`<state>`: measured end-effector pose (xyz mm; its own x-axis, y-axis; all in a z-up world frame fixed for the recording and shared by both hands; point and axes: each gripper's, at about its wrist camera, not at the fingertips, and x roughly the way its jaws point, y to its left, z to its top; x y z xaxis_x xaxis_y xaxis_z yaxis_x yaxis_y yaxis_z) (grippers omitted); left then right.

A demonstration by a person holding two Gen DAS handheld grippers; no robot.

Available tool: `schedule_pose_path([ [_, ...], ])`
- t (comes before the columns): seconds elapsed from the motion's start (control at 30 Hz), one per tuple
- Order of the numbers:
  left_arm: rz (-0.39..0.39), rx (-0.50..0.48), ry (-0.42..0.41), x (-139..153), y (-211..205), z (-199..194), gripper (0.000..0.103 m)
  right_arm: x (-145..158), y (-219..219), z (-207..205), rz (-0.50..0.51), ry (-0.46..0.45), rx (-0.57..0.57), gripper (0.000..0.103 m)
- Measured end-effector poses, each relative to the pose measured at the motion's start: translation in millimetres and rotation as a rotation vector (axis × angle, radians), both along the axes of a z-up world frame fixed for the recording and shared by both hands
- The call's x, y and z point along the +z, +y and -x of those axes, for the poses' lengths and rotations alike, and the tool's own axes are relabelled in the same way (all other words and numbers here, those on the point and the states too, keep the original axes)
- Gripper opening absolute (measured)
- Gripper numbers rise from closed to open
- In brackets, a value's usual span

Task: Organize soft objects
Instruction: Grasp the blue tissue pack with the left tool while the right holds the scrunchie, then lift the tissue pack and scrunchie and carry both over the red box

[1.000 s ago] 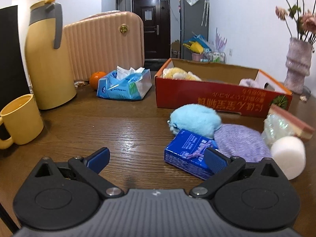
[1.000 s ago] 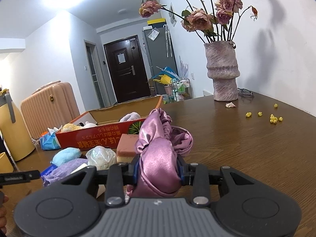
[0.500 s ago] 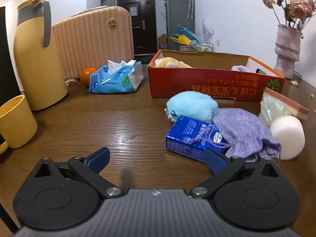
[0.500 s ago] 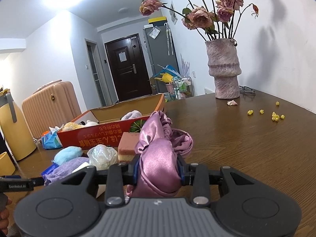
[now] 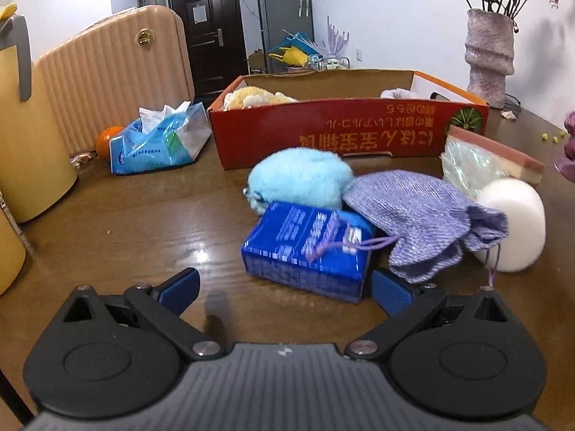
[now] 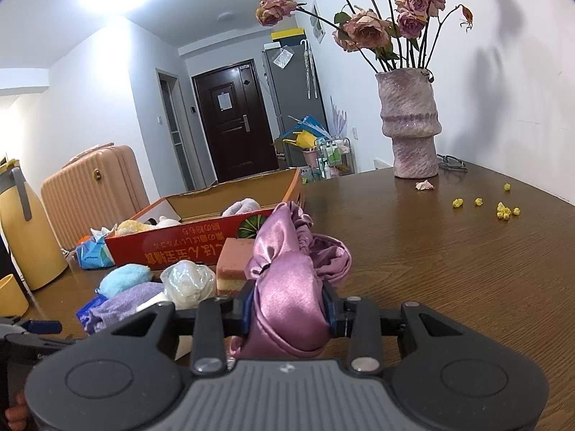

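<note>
The open red cardboard box (image 5: 350, 131) stands toward the far side of the wooden surface (image 5: 143, 222) and holds a yellowish plush piece (image 5: 251, 97) at one end and a pale fluffy item (image 5: 397, 92) at the other. Against its near wall lie loose soft things: a light blue fluffy ball (image 5: 300, 179), a lilac knitted pouch (image 5: 413, 222) whose cord trails over a blue packet (image 5: 309, 248), a white foam cylinder (image 5: 510, 230), a crinkled clear bag (image 5: 470, 168) and a pink layered sponge (image 5: 503, 151). The left gripper (image 5: 284, 289) has its fingers spread wide and empty, the blue packet just ahead between them. The right gripper (image 6: 289, 309) has its fingers pressed on a pink satin scrunchie (image 6: 287, 280), held near the box's corner. A tissue pack (image 5: 160, 143), an orange (image 5: 107, 140), a yellow flask (image 5: 25, 125) and a beige suitcase (image 5: 115, 75) sit toward the far left edge; a vase of dried roses (image 6: 409, 129) stands at the far right, with yellow crumbs (image 6: 503, 210) near it. A dark door (image 6: 233, 122) closes the hallway behind.
</note>
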<state>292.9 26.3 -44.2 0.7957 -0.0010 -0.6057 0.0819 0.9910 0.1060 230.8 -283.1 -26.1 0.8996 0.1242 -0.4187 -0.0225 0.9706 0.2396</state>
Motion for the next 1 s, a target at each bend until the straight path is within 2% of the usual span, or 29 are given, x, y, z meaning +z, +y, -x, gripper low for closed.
schedule_pose_path([
  [0.3, 0.016, -0.021, -0.009, 1.9, -0.5, -29.5, 0.103, -1.9, 1.2, -2.5, 0.004, 0.014, -0.002, 0.035],
  [0.4, 0.039, -0.045, -0.014, 2.8, 1.0, -27.1, 0.085, -1.7, 1.1, -3.3, 0.002, 0.016, -0.002, 0.035],
  [0.43, 0.040, -0.053, -0.011, 2.5, -0.1, -26.8, 0.075, -1.7, 1.1, -3.3, 0.002, 0.016, -0.002, 0.035],
  [0.67, 0.035, -0.018, -0.025, 3.9, 1.9, -22.6, 0.074, -2.8, -1.8, -4.0, -0.011, 0.020, -0.008, 0.035],
  [1.0, 0.045, 0.127, -0.105, 16.5, 20.9, -6.6, 0.074, -2.8, -3.6, -3.7, -0.022, 0.017, -0.019, 0.035],
])
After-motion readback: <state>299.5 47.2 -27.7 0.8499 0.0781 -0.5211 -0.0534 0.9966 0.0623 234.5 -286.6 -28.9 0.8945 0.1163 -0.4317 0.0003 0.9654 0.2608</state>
